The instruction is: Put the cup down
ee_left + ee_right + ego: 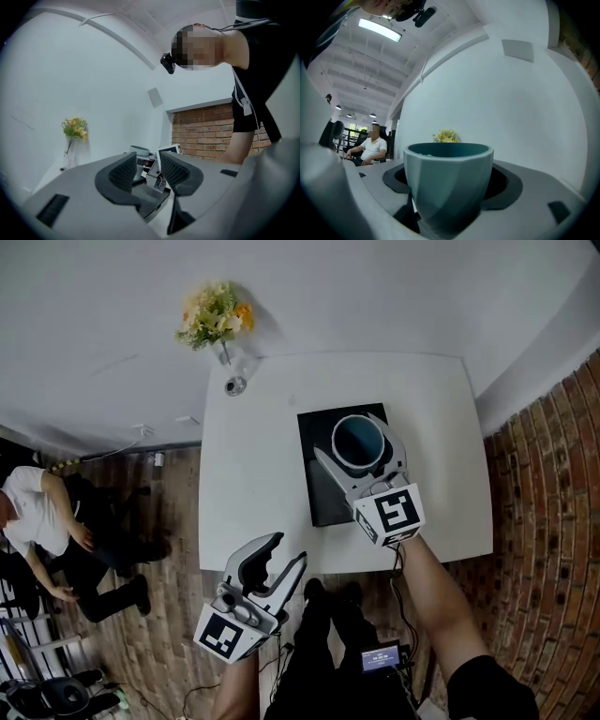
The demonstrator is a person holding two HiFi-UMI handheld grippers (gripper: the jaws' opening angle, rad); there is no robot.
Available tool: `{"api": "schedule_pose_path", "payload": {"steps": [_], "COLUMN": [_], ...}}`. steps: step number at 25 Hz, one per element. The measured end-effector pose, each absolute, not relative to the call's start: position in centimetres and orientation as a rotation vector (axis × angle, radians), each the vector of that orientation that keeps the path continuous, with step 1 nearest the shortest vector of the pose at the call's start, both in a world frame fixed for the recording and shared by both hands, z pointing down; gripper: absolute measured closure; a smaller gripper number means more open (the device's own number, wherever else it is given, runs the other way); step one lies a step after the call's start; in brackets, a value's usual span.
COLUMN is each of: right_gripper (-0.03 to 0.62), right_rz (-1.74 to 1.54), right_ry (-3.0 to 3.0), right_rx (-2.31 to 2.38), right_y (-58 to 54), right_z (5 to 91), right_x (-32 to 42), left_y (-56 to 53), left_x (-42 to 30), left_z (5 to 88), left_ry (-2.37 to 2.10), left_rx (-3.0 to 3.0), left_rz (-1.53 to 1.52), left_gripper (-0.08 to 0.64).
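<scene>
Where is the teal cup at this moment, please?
In the head view, the teal cup is right of centre, between the fingers of the right gripper, above the black mat on the white table.

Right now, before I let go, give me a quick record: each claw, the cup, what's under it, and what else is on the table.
right claw: closed on the cup, pads on both sides
cup: teal, upright, open end up
under cup: black mat on the white table
cup touching mat: cannot tell
left claw: jaws apart, nothing between them, held off the table's near edge
also on table: flowers in a vase at the far left corner
</scene>
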State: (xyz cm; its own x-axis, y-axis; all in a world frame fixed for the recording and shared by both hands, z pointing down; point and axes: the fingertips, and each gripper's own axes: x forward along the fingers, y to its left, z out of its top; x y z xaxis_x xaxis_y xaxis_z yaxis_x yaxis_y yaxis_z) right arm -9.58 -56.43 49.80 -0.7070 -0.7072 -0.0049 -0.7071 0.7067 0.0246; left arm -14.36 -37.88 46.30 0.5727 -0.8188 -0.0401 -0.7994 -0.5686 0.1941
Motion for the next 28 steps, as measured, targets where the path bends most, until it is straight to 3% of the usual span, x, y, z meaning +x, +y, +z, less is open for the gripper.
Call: {"api": "schedule_pose_path", "payload": {"steps": [28], "right_gripper": [0.184], "right_rz": [0.044], "right_ry": [-2.837], "right_rx": [1.198], "right_y": [-63.9], "right_z": [55.3], "right_x": [-13.9], "left_y": [-39.1], "left_x": [-16.3], "left_z": [47.6], "left_ry": [-1.385], "left_rx": [2.609], "left_rz": [-0.246], "left_gripper": [0.408]}}
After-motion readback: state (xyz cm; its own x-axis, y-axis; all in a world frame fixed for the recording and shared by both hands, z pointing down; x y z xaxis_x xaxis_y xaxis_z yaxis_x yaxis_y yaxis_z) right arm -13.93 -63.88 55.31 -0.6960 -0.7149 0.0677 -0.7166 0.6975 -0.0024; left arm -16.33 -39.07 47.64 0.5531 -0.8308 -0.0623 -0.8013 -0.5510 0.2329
